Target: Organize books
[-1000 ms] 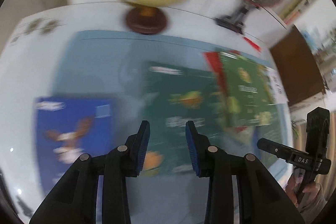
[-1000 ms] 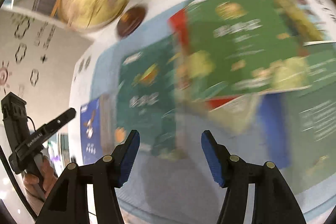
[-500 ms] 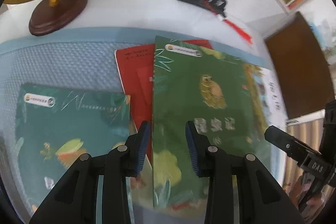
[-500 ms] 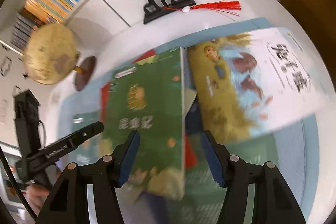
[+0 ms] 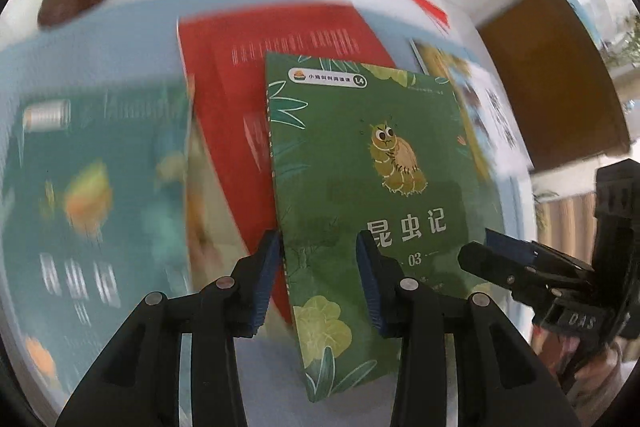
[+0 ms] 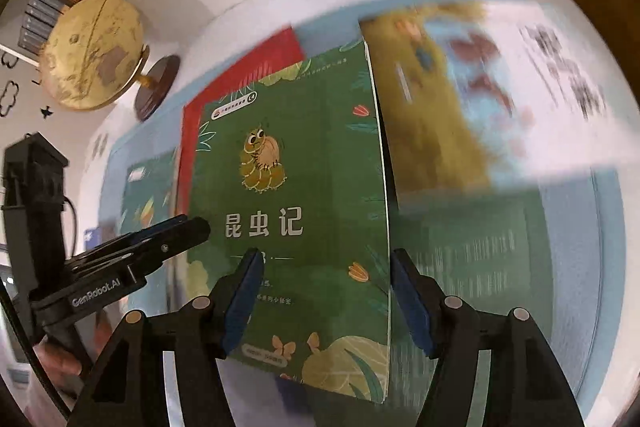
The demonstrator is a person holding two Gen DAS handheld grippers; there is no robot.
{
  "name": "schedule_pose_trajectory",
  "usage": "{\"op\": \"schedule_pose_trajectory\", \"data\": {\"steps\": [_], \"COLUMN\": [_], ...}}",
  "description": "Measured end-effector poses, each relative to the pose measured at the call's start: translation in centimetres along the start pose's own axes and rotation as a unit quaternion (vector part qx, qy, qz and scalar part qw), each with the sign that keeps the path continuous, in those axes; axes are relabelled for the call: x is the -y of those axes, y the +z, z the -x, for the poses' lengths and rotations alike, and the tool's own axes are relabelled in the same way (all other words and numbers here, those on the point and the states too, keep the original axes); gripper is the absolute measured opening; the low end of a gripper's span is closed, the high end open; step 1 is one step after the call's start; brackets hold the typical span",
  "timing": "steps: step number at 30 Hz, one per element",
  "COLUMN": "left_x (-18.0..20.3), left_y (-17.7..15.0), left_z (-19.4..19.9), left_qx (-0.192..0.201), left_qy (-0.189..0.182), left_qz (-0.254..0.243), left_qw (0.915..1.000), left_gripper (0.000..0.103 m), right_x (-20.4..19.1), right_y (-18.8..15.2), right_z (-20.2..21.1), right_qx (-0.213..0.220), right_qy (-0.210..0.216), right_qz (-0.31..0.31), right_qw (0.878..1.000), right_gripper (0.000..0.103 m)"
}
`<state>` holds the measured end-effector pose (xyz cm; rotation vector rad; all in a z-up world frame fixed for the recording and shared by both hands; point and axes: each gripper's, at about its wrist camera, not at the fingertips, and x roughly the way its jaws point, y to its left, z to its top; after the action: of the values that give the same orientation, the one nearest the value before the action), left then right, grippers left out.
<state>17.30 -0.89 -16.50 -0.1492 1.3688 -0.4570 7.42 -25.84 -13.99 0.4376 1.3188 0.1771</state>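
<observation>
Green book (image 5: pixel 372 195) under both tongs.

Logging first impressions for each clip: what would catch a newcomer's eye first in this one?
The green insect book fills the middle of both views, lying on top of a red book on the blue mat. Both claws flank it without gripping: the left claw astride its left edge and the right claw astride its right edge. A yellow globe stands on the white table beyond the mat.
</observation>
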Motion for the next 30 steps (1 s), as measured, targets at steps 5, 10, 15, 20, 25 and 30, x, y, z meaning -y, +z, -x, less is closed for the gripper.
{"op": "schedule_pose_trajectory", "data": {"steps": [5,10,15,20,25,30], "left_x": [-1.0,-5.0,-5.6,-7.4,-7.2,-6.2], "left_y": [-6.6,-7.5,-7.0,-7.8,-7.8,-7.6], "left_z": [-0.1,-1.1,-1.5,-1.7,-1.4,-1.7], "left_qx": [-0.071,-0.094,-0.104,-0.105,-0.109,-0.106], "left_qy": [-0.052,-0.139,-0.167,-0.178,-0.162,-0.148], "left_qz": [0.007,0.081,0.074,0.111,0.106,0.099], "left_qw": [0.9961,0.9825,0.9776,0.972,0.9748,0.9784], "left_gripper": [0.035,0.033,0.031,0.02,0.021,0.021], "right_x": [3.3,9.0,8.6,6.3,4.5,3.1], "right_y": [-5.9,-7.5,-6.5,-5.7,-5.3,-7.8], "right_z": [1.2,0.9,-1.6,-3.5,-3.3,-4.2], "right_qx": [-0.058,-0.056,-0.101,-0.124,-0.151,-0.18], "right_qy": [0.093,0.216,0.28,0.293,0.258,0.249], "right_qz": [-0.054,-0.134,-0.074,-0.041,-0.002,0.024], "right_qw": [0.993,0.966,0.952,0.947,0.954,0.951], "right_gripper": [0.064,0.055,0.038,0.035,0.037,0.012]}}
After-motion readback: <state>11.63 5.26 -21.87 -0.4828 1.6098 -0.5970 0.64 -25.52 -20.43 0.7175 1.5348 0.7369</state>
